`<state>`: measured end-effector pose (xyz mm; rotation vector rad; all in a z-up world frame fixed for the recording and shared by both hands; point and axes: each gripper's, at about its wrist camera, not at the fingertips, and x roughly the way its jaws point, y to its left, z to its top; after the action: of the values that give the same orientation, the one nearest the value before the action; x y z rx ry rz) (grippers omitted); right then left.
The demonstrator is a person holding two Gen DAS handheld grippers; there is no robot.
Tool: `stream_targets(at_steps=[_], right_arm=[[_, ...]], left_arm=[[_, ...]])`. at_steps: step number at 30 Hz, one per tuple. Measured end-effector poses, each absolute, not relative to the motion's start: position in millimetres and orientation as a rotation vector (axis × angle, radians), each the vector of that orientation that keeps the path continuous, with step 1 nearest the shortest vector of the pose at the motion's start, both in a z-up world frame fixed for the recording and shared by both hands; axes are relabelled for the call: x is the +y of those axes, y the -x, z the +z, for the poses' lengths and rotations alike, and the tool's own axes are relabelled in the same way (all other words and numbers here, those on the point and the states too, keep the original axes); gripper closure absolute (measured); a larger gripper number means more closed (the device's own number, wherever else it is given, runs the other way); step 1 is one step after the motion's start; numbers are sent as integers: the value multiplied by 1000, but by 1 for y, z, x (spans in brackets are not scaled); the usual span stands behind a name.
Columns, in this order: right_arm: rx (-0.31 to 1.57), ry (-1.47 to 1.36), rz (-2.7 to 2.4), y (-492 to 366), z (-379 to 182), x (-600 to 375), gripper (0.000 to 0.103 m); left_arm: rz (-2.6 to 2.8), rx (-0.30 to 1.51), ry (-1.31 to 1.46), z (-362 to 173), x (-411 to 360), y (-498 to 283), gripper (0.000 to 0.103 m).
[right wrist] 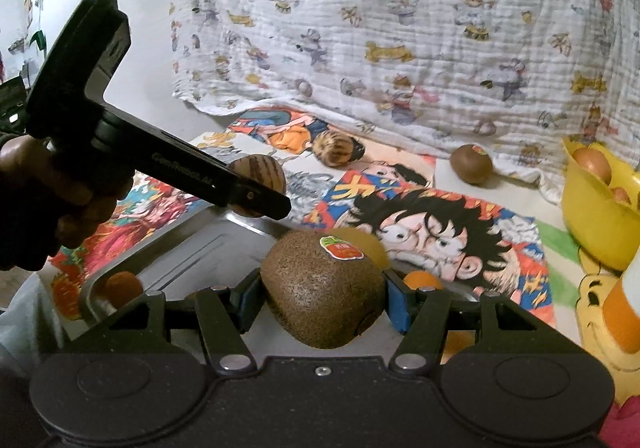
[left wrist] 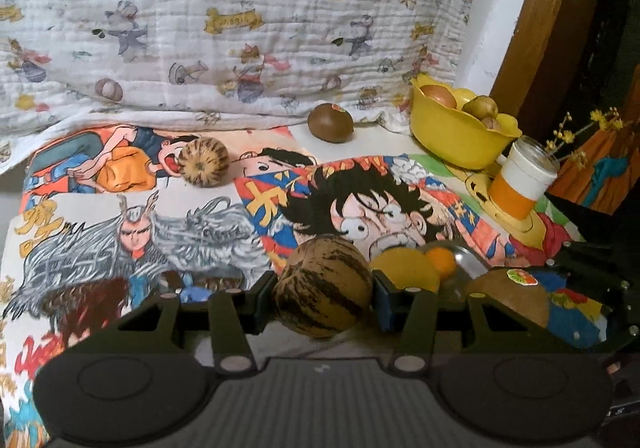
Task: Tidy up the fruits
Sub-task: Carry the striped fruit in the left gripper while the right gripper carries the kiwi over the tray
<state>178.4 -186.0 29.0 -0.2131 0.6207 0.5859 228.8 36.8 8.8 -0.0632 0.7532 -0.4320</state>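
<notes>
Left hand-held gripper (left wrist: 324, 294) clasping striped melon (left wrist: 323, 286), right hand-held gripper (right wrist: 322, 302) clasping kiwi (right wrist: 324, 288), seemingly over tray (right wrist: 188, 248)

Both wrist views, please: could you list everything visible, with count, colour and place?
Striped melons: two, tan with dark stripes; one in the left gripper, one far on the cloth.
Kiwis: two, brown, stickered; one in the right gripper, one by the blanket.
Metal tray: one, silver, near edge, holding small orange fruits.
Yellow bowl: one, far right, holding fruit.
Jar: one, white and orange, beside the bowl.
Cartoon cloth: one, multicoloured, covering the table.
Blanket: one, white, printed, behind.
Left gripper: black, shut on a melon.
Right gripper: black, shut on a kiwi.
</notes>
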Motion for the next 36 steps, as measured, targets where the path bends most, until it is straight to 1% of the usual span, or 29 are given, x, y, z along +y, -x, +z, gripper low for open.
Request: stream_targets(at_steps=[15,36], right_arm=[[663,228,590,-168,12,-181,40],[716,245,576,-168,-5,-180,39]], left_arm=[[-374,805,80,-17,53,-210,49],[-338,815,22,-27,52,-206,49]])
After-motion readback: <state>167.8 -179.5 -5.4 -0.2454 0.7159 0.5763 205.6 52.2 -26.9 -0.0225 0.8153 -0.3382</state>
